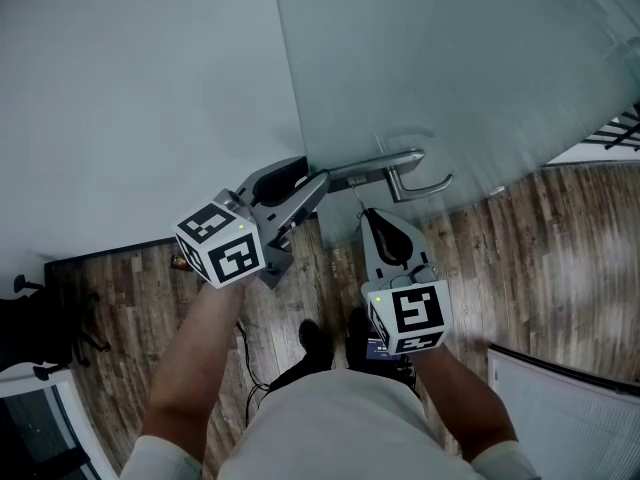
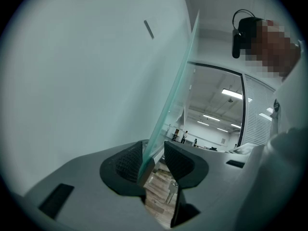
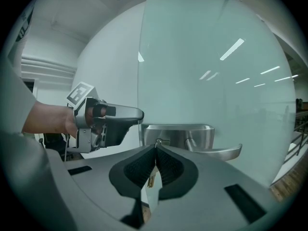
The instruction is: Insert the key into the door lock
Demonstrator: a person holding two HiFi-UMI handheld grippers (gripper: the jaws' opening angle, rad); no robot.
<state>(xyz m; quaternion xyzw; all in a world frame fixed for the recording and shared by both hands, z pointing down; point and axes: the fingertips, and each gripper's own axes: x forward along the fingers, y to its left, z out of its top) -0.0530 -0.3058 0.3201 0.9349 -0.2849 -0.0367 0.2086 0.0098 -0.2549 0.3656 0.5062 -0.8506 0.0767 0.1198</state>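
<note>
A frosted glass door [image 1: 460,58] carries a steel lock plate [image 1: 372,169] with a lever handle [image 1: 428,185]. My right gripper [image 3: 156,150] is shut on a small key [image 3: 157,142]. The key's tip sits at the keyhole on the left end of the lock plate [image 3: 192,133], above the lever [image 3: 219,152]. A brass tag [image 3: 150,179] hangs below the pads. My left gripper [image 2: 153,154] is closed over the door's free edge [image 2: 168,105], just left of the lock. In the head view the left gripper [image 1: 305,180] meets the door edge and the right gripper [image 1: 368,211] points up at the plate.
A white wall [image 1: 130,98] stands left of the door. Wood-pattern flooring [image 1: 560,258] lies below. An office chair base [image 1: 40,318] is at the lower left and a white panel [image 1: 570,408] at the lower right. Stair rails [image 1: 620,128] show beyond the glass.
</note>
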